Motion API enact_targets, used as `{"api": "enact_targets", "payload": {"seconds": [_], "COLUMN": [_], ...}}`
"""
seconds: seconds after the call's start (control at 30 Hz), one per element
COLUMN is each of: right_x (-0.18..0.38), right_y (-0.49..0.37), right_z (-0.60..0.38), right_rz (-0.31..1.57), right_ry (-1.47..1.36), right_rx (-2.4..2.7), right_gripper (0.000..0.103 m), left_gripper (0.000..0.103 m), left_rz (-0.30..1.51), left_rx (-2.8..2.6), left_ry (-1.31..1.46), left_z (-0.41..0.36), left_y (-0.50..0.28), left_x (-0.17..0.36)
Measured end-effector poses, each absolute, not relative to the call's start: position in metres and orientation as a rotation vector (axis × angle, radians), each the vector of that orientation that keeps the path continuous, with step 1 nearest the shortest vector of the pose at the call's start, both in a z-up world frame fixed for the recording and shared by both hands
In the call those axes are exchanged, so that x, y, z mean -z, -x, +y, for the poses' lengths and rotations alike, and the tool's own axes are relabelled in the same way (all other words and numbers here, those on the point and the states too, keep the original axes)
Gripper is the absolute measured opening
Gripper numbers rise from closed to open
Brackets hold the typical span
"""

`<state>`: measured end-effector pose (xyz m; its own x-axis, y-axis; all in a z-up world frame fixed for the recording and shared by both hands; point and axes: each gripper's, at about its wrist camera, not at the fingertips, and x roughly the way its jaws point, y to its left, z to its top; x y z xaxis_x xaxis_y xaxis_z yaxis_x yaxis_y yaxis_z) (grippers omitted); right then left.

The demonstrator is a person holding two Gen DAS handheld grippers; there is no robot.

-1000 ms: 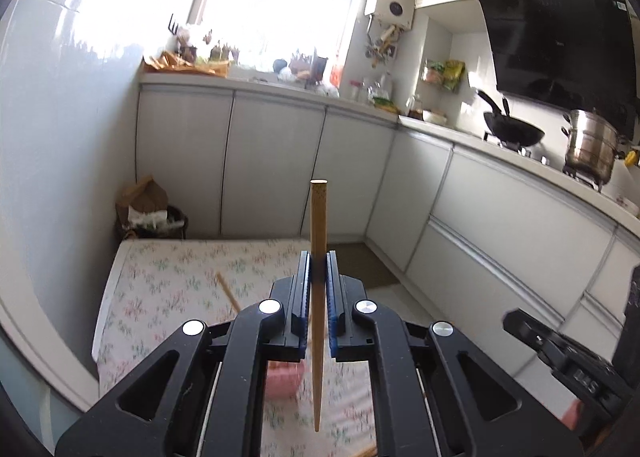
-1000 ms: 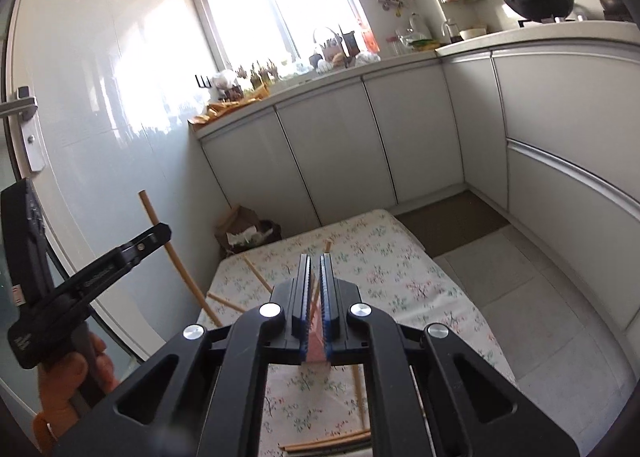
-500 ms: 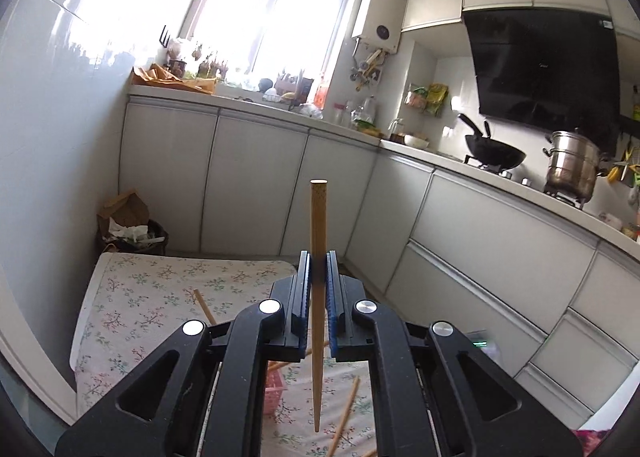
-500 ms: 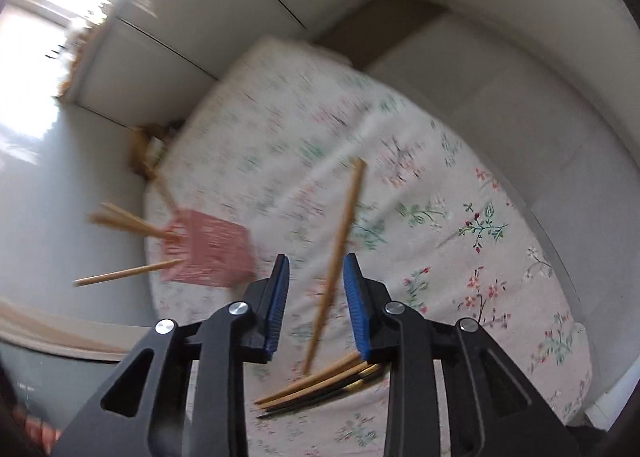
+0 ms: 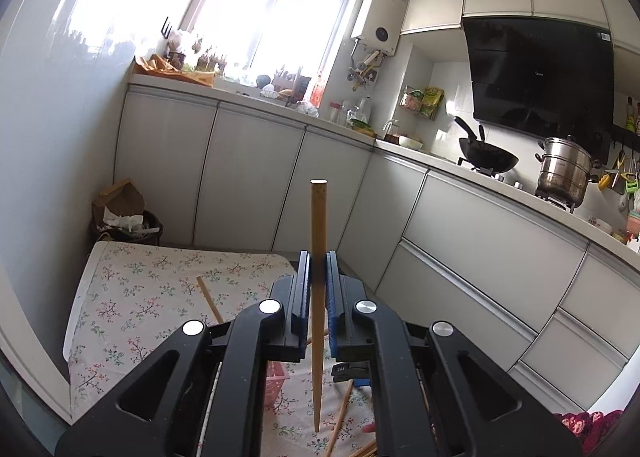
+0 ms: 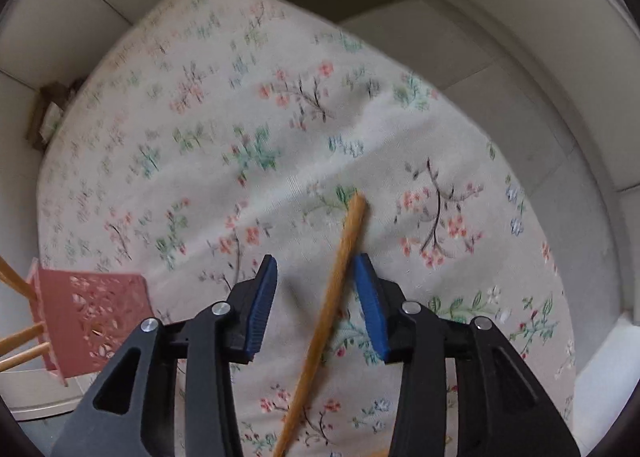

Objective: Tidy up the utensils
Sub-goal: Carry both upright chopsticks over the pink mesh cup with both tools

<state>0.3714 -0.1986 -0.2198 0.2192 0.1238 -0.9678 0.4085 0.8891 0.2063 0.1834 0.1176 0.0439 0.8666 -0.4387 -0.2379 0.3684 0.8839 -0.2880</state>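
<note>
Lying flat on the floral cloth (image 6: pixel 280 105), item one: a loose bamboo chopstick (image 6: pixel 340 269), blunt end pointing up the frame, shaft running diagonally down between the blue pads of the right gripper (image 6: pixel 316 297).

Right gripper: pointed steeply down at the cloth, jaws closing, pads on either side of the stick but not pressing it; a clear gap shows at each pad. Judgement: the step in hand is picking this stick up. To do it well, bring the tips down until they almost meet the cloth, turn the wrist so the pads sit square across the shaft and not slantwise, then close fully. A slanted bite may roll the stick or pinch a fold of cloth with it.

Item two: a second chopstick (image 5: pixel 318 241), held upright, clamped in the narrow jaws of the left gripper (image 5: pixel 318 281), thick end up, thin tip hanging below the pads.

Item three: pink perforated holder (image 6: pixel 86 321), at the left edge of the right wrist view, lying near the cloth's border with several chopstick ends (image 6: pixel 20 341) sticking out of it. Likely the destination for both sticks.

Item four: further loose chopsticks (image 5: pixel 208 297) on the cloth, partly hidden behind the left gripper's body; count cannot be told.

Surroundings: white kitchen cabinets (image 5: pixel 248 169), a wok (image 5: pixel 486 159) and steel pot (image 5: pixel 562 173) on the counter, well apart from the work.
</note>
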Motion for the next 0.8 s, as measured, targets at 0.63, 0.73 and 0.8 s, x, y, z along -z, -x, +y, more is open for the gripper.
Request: {"api": "enact_targets", "payload": {"seconds": [0.63, 0.73, 0.8], "right_x": [0.026, 0.006, -0.004], "right_y": [-0.159, -0.143, -0.136], "right_z": [-0.177, -0.177, -0.177], "right_rz": [0.542, 0.482, 0.461], "right_ry": [-0.343, -0.324, -0.318], "right_rx": [-0.114, -0.123, -0.129], "right_gripper": [0.008, 0.008, 0.008], "left_gripper": [0.006, 0.006, 0.007], "left_rz": [0.376, 0.37, 0.368], "left_rx": [0.362, 0.354, 0.35], "left_ry": [0.225, 0.215, 0.211], "left_z": [0.107, 0.104, 0.104], "left_y": [-0.182, -0.18, -0.18], "left_x": [-0.032, -0.033, -0.034]}}
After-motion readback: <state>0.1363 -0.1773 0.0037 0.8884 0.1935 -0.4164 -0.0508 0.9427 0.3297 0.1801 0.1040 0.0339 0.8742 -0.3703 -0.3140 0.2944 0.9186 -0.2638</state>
